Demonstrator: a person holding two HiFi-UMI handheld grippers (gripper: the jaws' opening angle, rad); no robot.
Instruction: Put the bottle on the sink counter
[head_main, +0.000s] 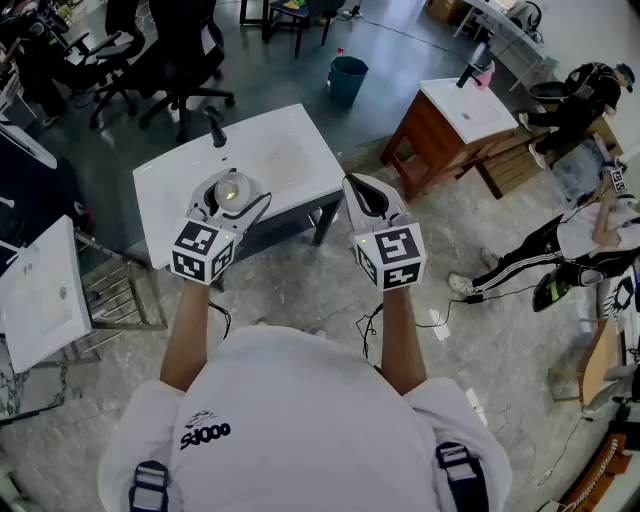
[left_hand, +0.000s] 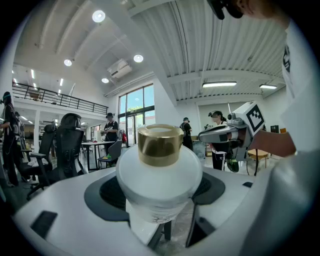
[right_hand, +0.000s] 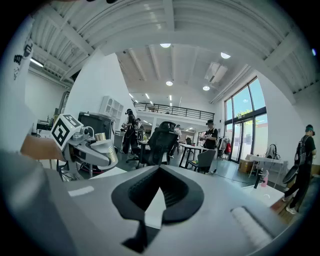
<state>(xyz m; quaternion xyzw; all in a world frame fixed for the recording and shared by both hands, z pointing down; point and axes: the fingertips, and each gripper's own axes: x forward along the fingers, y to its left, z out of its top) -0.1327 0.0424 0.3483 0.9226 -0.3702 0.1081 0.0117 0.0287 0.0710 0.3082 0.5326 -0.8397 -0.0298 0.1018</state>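
Bottle (head_main: 232, 190) (white, gold-capped) is sitting pinched in our left gripper (head_main: 231, 180) at eleven o'clock, by the counter (head_main: 290, 160) edge; we are holding the right gripper (head_main: 353, 186) pressed together, empty, at one o'clock.

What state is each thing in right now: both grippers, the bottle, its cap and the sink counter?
left gripper: shut on the bottle.
right gripper: shut, nothing between its jaws.
bottle: held in the air, cap end up.
gold cap: on the bottle.
sink counter: bottle not yet on it.
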